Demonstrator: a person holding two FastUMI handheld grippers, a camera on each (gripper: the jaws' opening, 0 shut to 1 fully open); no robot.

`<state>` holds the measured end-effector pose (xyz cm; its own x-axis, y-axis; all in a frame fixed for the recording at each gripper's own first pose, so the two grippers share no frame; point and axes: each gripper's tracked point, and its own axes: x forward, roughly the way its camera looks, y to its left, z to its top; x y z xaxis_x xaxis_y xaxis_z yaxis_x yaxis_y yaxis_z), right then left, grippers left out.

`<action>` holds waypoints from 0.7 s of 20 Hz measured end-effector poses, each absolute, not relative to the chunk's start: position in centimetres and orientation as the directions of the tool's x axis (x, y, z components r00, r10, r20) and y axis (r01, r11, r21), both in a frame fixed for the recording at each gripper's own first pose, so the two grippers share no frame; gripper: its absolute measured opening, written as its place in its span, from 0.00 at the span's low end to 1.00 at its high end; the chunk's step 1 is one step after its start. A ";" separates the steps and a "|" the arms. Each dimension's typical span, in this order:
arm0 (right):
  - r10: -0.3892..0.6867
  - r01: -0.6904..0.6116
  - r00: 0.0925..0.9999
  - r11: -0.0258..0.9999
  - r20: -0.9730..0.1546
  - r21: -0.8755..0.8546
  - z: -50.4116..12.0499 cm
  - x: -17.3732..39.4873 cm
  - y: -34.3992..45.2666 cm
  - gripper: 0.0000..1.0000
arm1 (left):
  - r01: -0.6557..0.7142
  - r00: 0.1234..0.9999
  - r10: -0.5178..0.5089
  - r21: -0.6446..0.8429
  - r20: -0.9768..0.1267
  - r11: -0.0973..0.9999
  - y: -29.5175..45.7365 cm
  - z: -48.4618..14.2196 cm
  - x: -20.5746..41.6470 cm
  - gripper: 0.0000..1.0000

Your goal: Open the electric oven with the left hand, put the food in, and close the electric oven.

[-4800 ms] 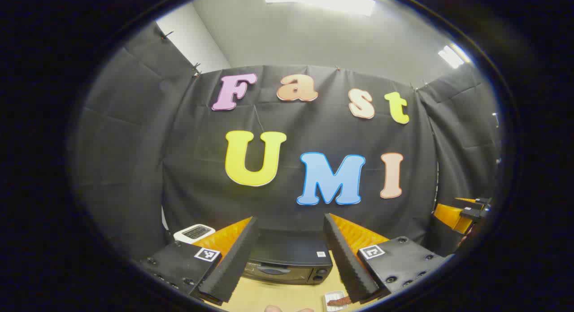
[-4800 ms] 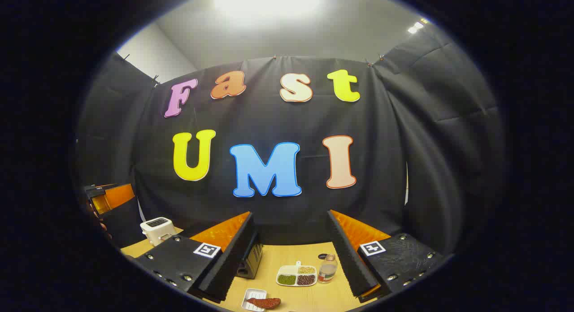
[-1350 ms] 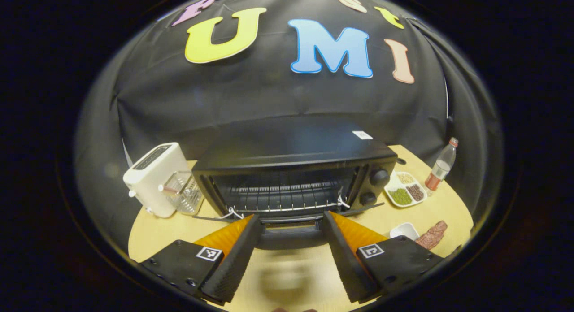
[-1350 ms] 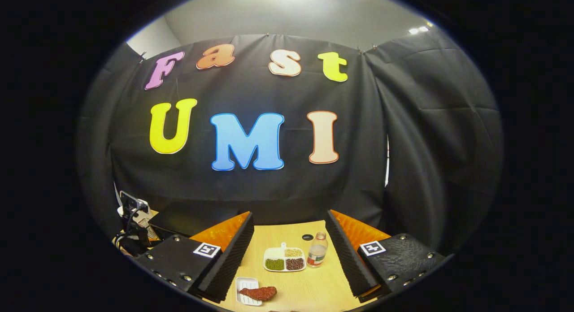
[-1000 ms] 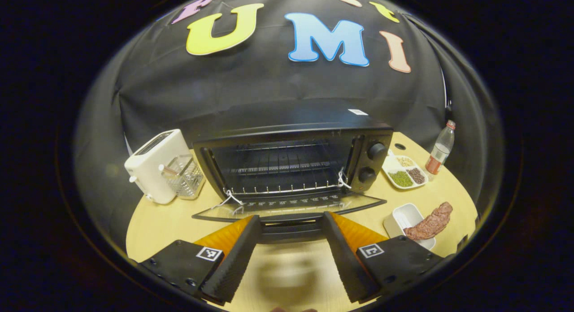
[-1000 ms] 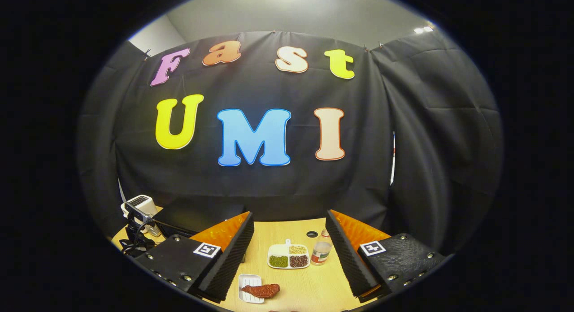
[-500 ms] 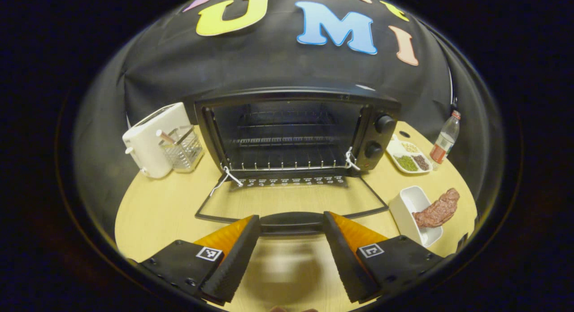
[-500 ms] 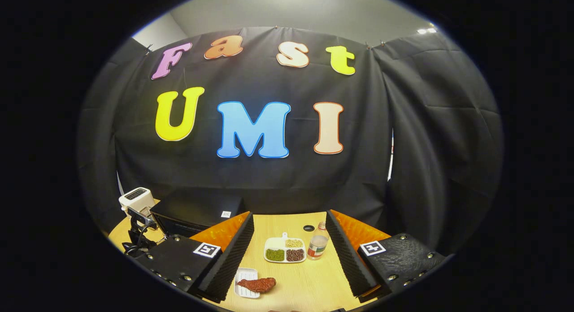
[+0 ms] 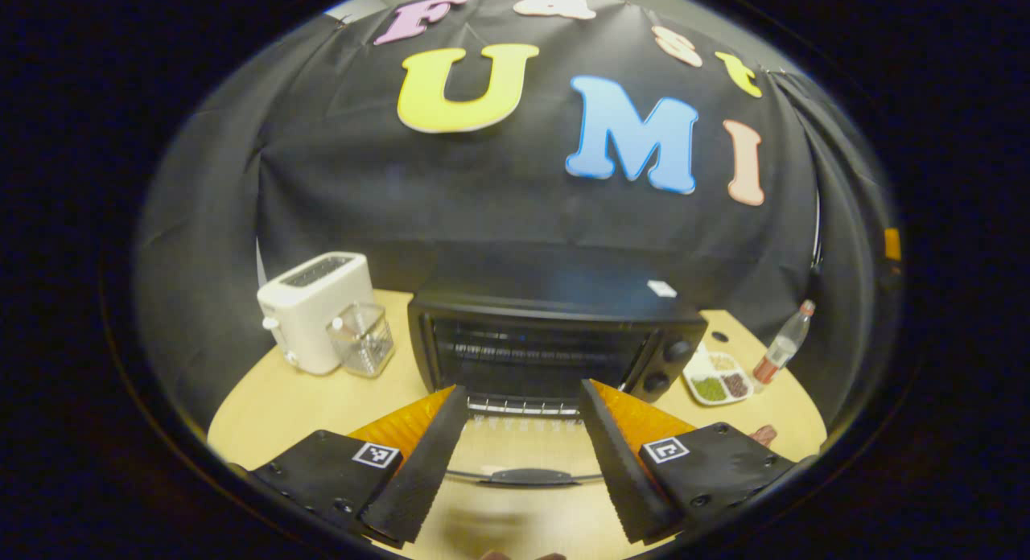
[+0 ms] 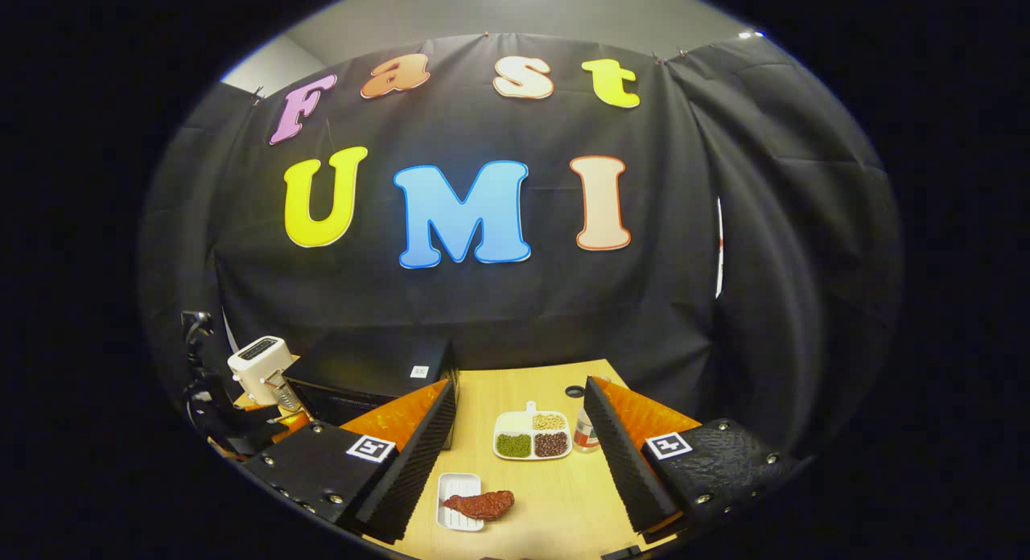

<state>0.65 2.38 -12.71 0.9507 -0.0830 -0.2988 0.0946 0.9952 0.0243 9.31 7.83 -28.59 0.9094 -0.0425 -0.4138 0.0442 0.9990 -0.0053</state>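
The black electric oven [image 9: 555, 339] stands mid-table with its glass door [image 9: 523, 447] folded down flat and a wire rack showing inside. My left gripper [image 9: 519, 463] hangs open a little back from the door, whose handle [image 9: 527, 477] lies below the gap between the fingers, untouched. The food, a reddish-brown piece of meat [image 10: 483, 504], rests across a small white tray [image 10: 457, 516]. Above and behind it, my right gripper [image 10: 519, 455] is open and holds nothing. The oven's top corner [image 10: 378, 379] shows at the left of the right gripper view.
A white toaster [image 9: 314, 310] and a clear glass holder [image 9: 362, 339] stand left of the oven. Right of it are a divided dish of beans [image 10: 533, 441] and a small bottle [image 9: 784, 343]. The wooden table [image 10: 555, 496] has a round front edge.
The oven door went from half open to flat on the table. My left gripper has since drawn back and tipped up from the handle. The right gripper drifted slightly.
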 end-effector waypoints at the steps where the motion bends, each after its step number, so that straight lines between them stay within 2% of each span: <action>1: -0.070 0.089 0.946 0.995 -0.315 0.049 -13.5 0.9 2.4 0.97 | 0.051 0.924 -0.048 -0.001 -0.380 0.999 7.6 -26.3 9.5 0.89; 3: -0.058 0.092 0.934 0.992 -0.352 0.083 -15.6 1.3 1.8 0.98 | 0.067 0.951 -0.061 0.009 -0.302 0.998 6.9 -21.6 9.6 0.99; 6: -0.030 0.087 0.910 0.989 -0.412 0.121 -19.3 1.4 0.8 0.97 | 0.096 0.974 -0.090 0.021 -0.206 0.995 5.8 -15.4 9.1 0.99; 9: 0.011 0.109 0.849 0.975 -0.528 0.195 -24.7 1.4 -0.1 0.98 | 0.080 0.989 -0.076 0.027 -0.127 0.996 5.6 -10.3 8.2 0.99; 14: 0.134 0.135 0.737 0.932 -0.663 0.338 -33.6 0.3 0.1 0.99 | 0.044 0.998 -0.040 0.066 -0.052 0.997 6.0 -6.3 6.3 0.99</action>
